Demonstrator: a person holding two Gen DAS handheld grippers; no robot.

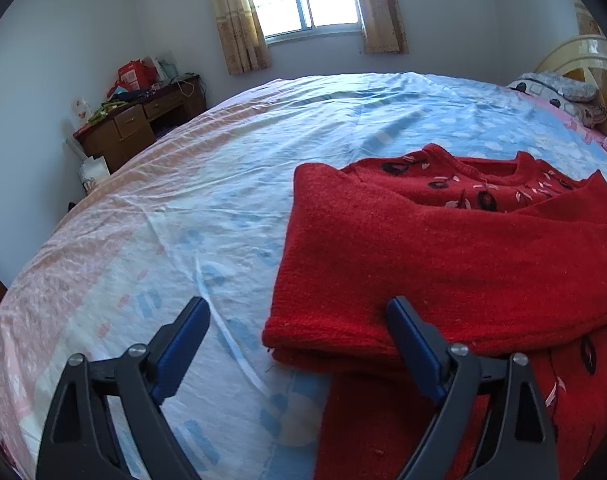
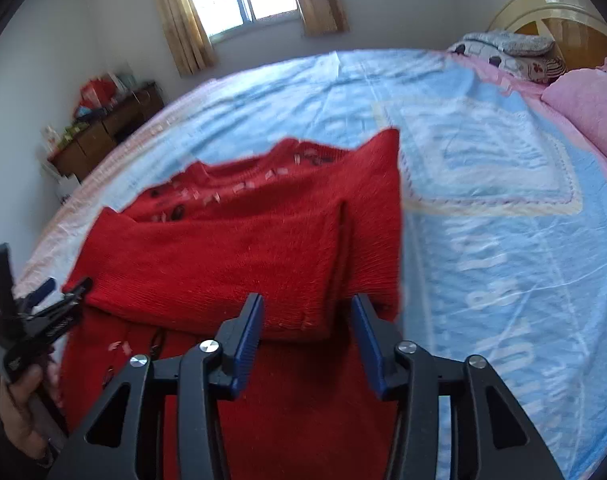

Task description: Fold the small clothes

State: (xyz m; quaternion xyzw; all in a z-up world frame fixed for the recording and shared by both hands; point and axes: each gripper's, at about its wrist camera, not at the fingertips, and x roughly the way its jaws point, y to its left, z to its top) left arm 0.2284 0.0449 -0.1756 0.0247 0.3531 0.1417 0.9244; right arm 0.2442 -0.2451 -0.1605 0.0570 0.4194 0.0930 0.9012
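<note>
Red sweater (image 1: pixel 443 264) lying on the bed (image 1: pixel 223 184), sleeves folded across its chest. Left gripper (image 1: pixel 299 320) held low and level at the sweater's left edge, spread wide and released, one finger on the knit, the other over the sheet. Right gripper (image 2: pixel 307 312) likewise released, hovering over the hem, grasping nothing.

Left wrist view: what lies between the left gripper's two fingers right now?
Mostly bare bedsheet, plus the folded sleeve's cuff corner of the red sweater beside the right-hand finger. The left gripper is open, gripping nothing.
</note>
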